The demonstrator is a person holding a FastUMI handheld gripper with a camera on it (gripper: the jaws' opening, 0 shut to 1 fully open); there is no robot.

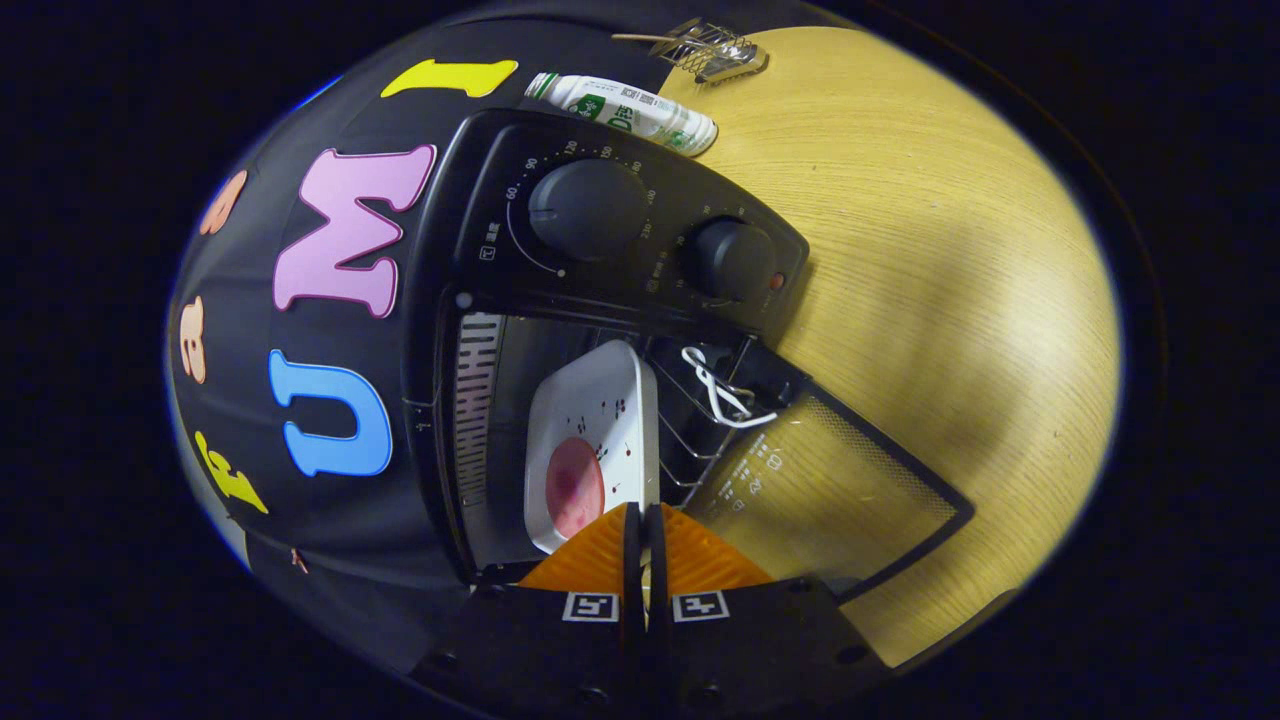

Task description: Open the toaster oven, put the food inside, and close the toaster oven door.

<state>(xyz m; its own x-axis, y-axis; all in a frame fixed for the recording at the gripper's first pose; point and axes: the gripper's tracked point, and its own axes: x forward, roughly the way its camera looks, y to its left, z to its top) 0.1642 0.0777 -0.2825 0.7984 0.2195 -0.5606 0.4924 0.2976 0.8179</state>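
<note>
Staged recording booth, black cloth wall (330, 520), wooden tabletop (950, 300), toaster oven (600, 250), a bottle (625, 110)

- Gripper (645, 520) fingers pressed nearly together, clamped on near edge of white tray (590, 440).
- Tray carrying round reddish food (575, 485), lying inside toaster oven (600, 300) just ahead of fingers.
- Glass door (840, 490) swung open, resting on wooden table (950, 300).
- Beyond oven: a white bottle (625, 110), a metal clip (715, 50).
</note>
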